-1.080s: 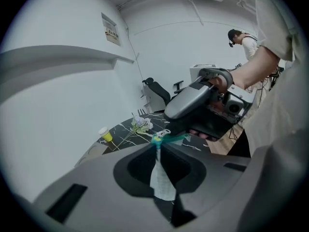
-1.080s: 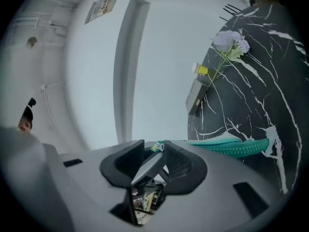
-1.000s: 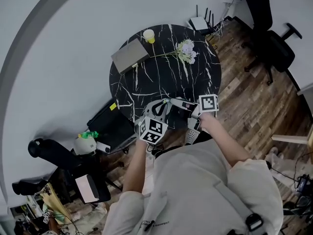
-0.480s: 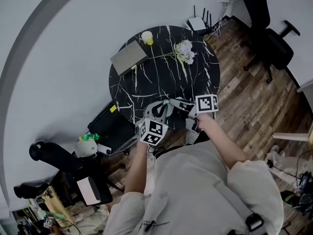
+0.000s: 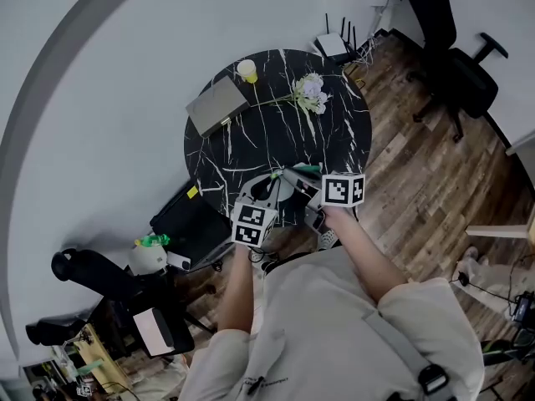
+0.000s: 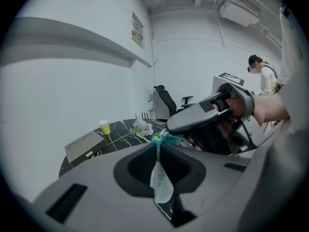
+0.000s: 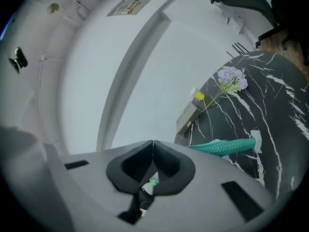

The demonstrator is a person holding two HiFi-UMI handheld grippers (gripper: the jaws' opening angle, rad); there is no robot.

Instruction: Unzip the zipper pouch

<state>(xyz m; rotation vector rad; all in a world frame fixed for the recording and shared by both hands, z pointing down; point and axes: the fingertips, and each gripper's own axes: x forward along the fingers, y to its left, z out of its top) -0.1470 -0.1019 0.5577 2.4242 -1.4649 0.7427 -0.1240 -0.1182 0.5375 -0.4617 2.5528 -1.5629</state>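
The pouch [image 5: 284, 184] is clear film with a teal zipper [image 7: 223, 147] and hangs over the near edge of the round black marble table [image 5: 276, 132]. My left gripper [image 6: 157, 143] is shut on one end of the pouch; the film [image 6: 160, 180] hangs down between its jaws, with the teal edge at the tips. My right gripper [image 7: 152, 144] is shut, with a small green and dark zipper pull [image 7: 150, 183] caught deep between its jaws. The zipper band runs off to its right. In the head view both grippers meet at the pouch.
On the table's far side lie a grey flat box [image 5: 217, 103], a yellow cup [image 5: 247, 69] and a flower sprig [image 5: 308, 92]. A white router [image 5: 333, 44] and black office chairs [image 5: 451, 48] stand beyond. A person [image 6: 266, 79] stands far off.
The right gripper's marker cube has tilted and dropped slightly, drawing a little closer to the left gripper. The left gripper keeps its hold on the pouch.
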